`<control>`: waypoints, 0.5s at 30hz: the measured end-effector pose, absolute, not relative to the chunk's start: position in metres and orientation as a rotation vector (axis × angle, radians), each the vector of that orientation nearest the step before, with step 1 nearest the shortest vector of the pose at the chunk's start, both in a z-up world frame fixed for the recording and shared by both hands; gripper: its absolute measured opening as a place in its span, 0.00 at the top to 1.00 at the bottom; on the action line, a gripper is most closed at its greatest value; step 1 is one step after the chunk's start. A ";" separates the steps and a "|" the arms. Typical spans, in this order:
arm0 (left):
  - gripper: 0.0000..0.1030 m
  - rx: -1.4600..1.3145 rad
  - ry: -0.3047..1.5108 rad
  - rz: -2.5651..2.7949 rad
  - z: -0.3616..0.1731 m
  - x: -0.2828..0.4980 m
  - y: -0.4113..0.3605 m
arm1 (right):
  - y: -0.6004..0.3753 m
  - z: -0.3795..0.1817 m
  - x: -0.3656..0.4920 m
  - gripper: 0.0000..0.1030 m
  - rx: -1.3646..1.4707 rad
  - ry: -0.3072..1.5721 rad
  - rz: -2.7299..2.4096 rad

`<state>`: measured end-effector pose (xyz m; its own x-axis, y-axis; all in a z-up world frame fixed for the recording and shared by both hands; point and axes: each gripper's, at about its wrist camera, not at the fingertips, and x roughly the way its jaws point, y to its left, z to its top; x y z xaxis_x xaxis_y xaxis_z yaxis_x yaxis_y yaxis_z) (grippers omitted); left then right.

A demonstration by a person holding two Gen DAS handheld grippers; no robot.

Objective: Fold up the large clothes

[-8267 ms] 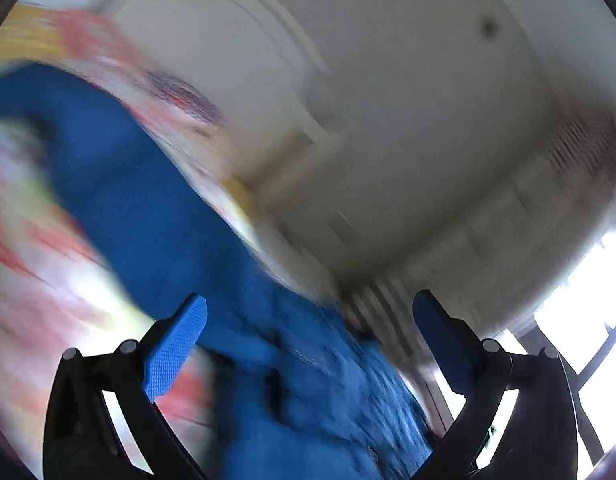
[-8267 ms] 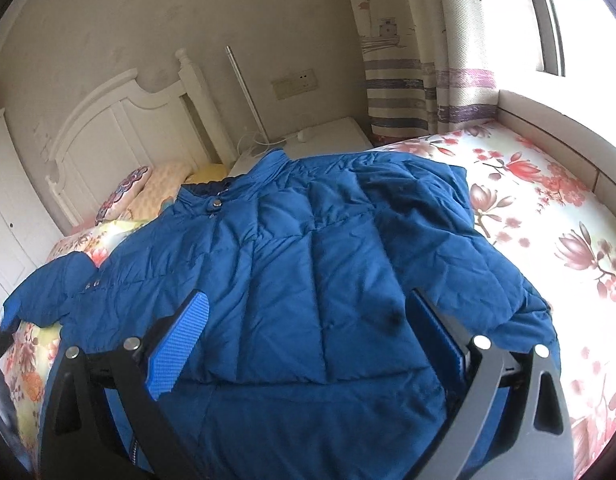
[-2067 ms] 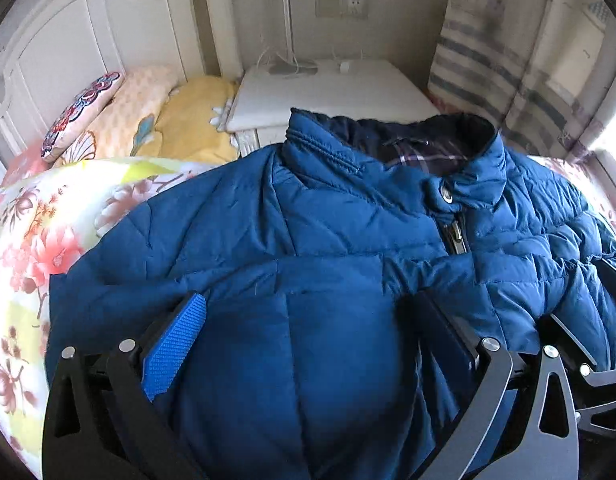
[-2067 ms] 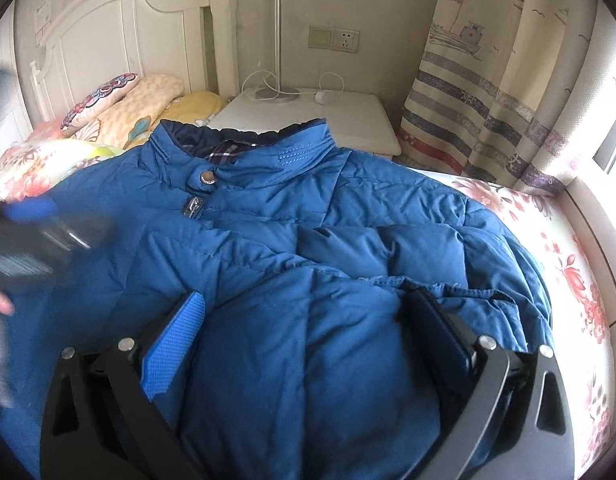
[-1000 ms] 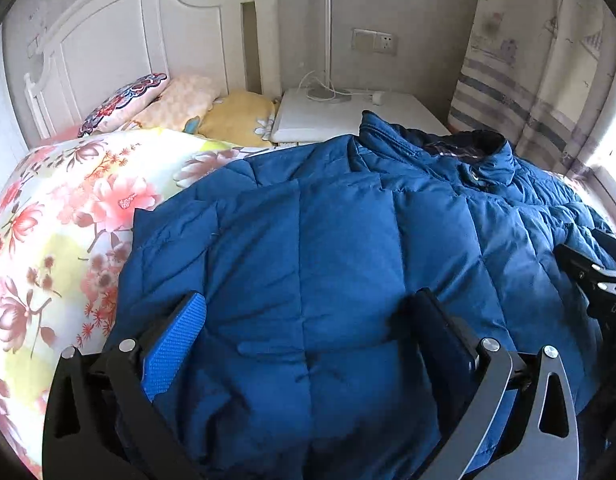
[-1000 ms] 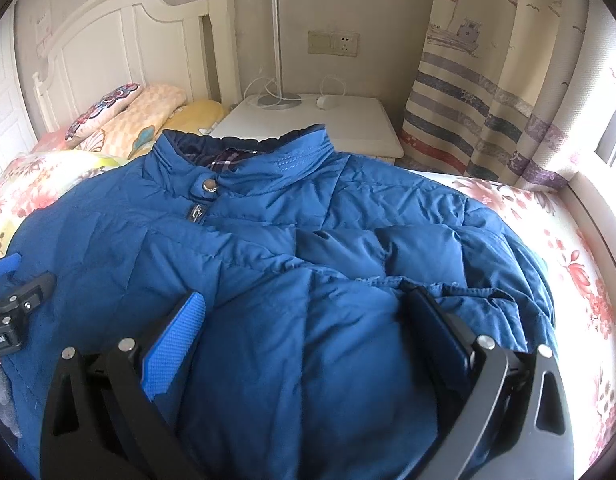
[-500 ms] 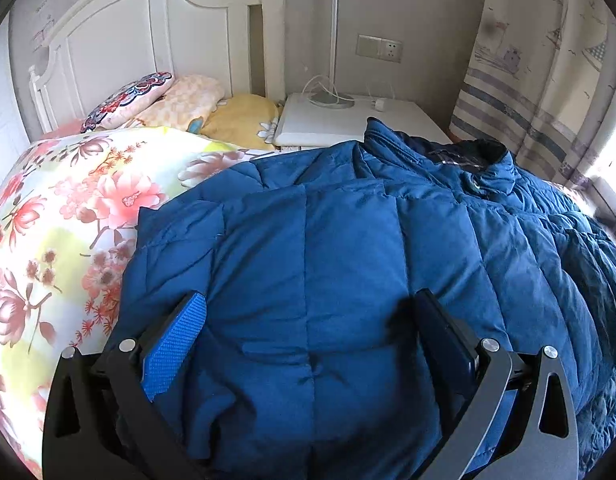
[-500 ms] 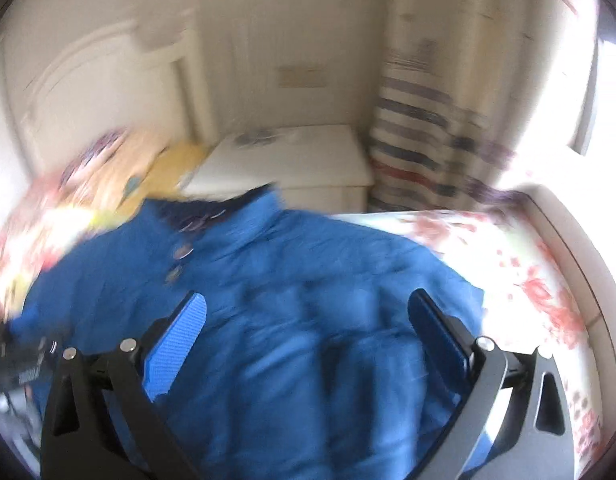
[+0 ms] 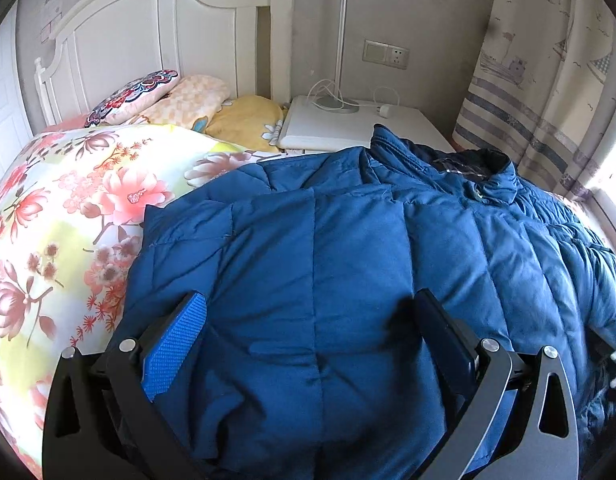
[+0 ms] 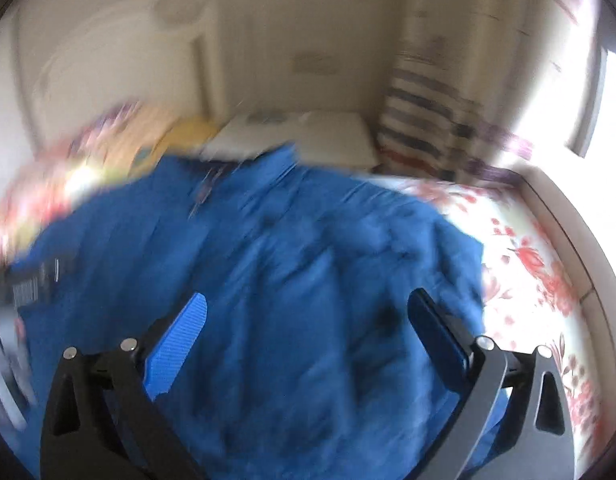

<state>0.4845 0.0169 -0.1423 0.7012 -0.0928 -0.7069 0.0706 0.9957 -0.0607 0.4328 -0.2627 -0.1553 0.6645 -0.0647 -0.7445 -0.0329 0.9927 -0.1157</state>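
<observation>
On floral bedding (image 9: pixel 60 208), blue jacket (image 9: pixel 348 272); no legible writing.

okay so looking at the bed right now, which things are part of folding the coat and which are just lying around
Part of the job:
- blue quilted puffer jacket, spread on the floral bedspread
- left gripper, open above it
- right gripper, open, view blurred

Just lying about:
- patterned pillows at the white headboard
- white nightstand with slim lamp
- striped curtain

White headboard (image 9: pixel 148 36), nightstand (image 9: pixel 348 128), striped curtain (image 9: pixel 548 92)
</observation>
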 end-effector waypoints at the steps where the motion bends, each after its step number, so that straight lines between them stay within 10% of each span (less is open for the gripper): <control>1: 0.04 -0.034 0.788 -0.093 -0.142 0.485 0.018 | -0.261 -0.162 0.431 0.02 -0.136 0.833 -0.020; 15: 0.04 -0.037 0.790 -0.093 -0.142 0.485 0.019 | -0.239 -0.162 0.396 0.02 -0.140 0.835 -0.018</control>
